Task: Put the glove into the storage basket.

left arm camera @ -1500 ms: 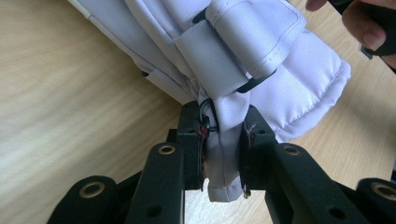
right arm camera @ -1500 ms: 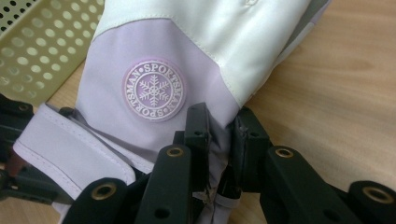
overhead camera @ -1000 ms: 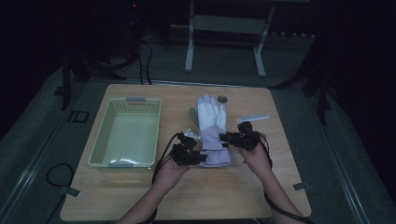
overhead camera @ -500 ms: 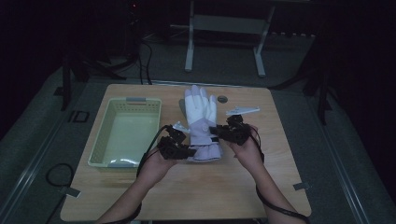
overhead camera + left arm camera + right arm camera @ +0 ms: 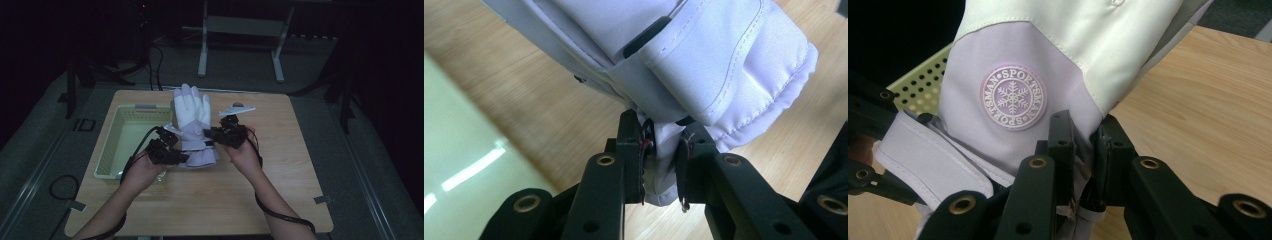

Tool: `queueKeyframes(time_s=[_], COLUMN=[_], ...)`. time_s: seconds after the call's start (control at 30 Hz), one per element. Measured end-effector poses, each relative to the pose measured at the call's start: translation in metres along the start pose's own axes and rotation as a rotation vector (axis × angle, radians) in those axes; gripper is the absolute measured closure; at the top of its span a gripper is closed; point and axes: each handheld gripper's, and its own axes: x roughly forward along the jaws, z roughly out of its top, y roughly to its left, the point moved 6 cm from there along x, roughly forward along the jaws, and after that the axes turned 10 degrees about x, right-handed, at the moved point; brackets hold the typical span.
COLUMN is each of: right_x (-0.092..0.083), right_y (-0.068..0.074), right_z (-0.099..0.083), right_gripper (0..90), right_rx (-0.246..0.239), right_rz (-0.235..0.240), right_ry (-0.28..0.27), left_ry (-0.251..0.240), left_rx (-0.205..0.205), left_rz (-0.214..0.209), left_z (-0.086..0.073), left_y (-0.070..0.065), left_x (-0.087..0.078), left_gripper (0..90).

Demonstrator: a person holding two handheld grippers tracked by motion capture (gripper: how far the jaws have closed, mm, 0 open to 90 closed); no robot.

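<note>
Fabric is all that either tool is gripping: the left gripper (image 5: 659, 167) is pinching a thin fold at the cuff edge of the padded white and lilac ski glove (image 5: 192, 125), jaws nearly closed on it, and the right gripper (image 5: 1083, 160) is clamping the cuff's other side just below the round snowflake badge (image 5: 1013, 97). The glove is hanging between them above the pale wooden table (image 5: 280, 165), just right of the pale green perforated plastic basket (image 5: 117, 145), fingers pointing to the far side. Slippage looks like the main risk, I think; such a shallow bite on slick cloth could be pulling free if the hands are drifting apart, and the floppy fingers could be catching the basket's near-right rim instead of clearing it.
</note>
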Motion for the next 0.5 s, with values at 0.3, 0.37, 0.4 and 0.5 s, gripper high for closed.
queueKeyframes(time_s=[0.3, 0.37, 0.4, 0.5], right_x=[0.021, 0.029, 0.035, 0.044], right_y=[0.033, 0.043, 0.051, 0.060], right_z=[0.019, 0.023, 0.026, 0.028], right_gripper=[79.5, 79.6, 79.6, 79.7], right_rx=[-0.019, -0.025, -0.021, -0.022], right_rz=[0.027, 0.037, 0.044, 0.051], right_ry=[-0.012, -0.011, -0.011, -0.015], left_ry=[0.010, 0.019, 0.037, 0.060], left_rx=[-0.029, -0.028, -0.025, -0.026], left_rz=[0.039, 0.052, 0.057, 0.060], left_z=[-0.019, -0.025, -0.031, -0.038], left_y=[0.024, 0.030, 0.036, 0.042], left_x=[-0.033, -0.041, -0.047, -0.054], left_gripper=[75.9, 75.9, 76.0, 76.0])
